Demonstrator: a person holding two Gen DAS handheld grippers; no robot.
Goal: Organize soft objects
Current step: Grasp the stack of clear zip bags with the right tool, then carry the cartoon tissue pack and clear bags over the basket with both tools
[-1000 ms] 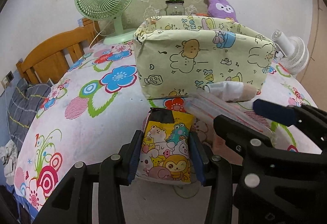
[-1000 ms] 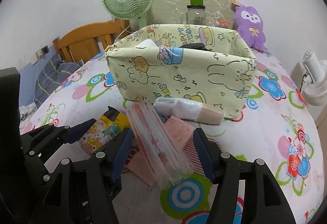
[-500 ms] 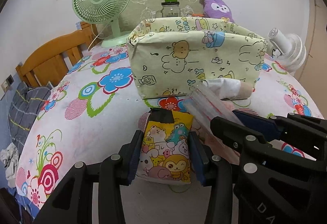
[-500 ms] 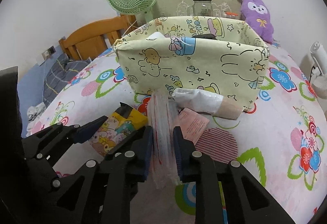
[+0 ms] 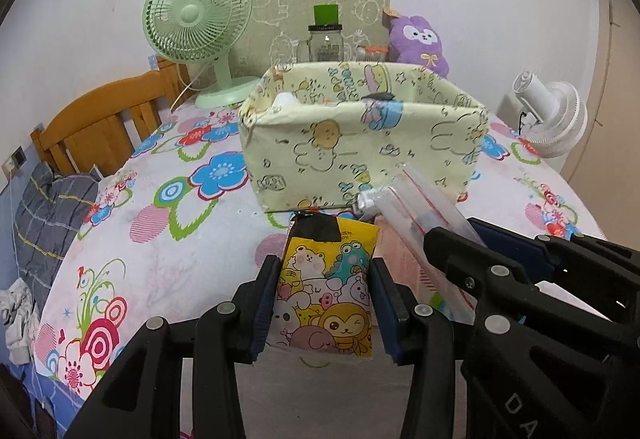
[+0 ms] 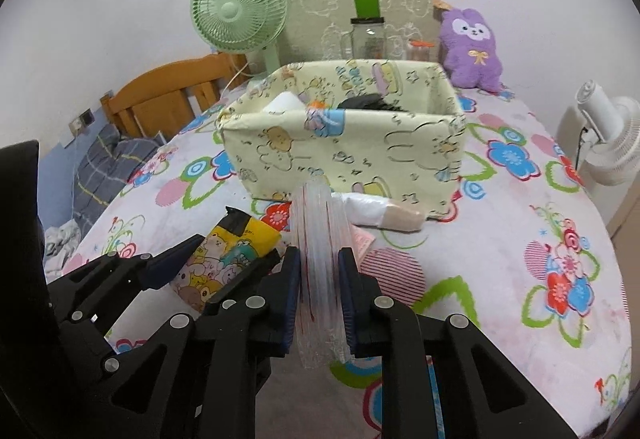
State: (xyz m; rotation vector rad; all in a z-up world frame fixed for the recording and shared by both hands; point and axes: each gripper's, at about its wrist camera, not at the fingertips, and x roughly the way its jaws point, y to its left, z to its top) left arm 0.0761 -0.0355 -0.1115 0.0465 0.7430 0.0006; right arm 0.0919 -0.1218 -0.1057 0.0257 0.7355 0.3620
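Yellow pack (image 5: 326, 299) sits clamped in my left gripper (image 5: 325, 305); my right gripper (image 6: 320, 299) squeezes clear bags (image 6: 318, 239) before the box (image 6: 344, 155).

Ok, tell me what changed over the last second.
The right gripper has just closed on the stack of clear bags and tipped it upright. The left gripper kept hold of the cartoon packet. The fabric box stayed put.

Yellow cartoon pouch (image 5: 326, 295), clear zip bag stack (image 6: 320, 267), both before fabric bin (image 6: 344, 155)
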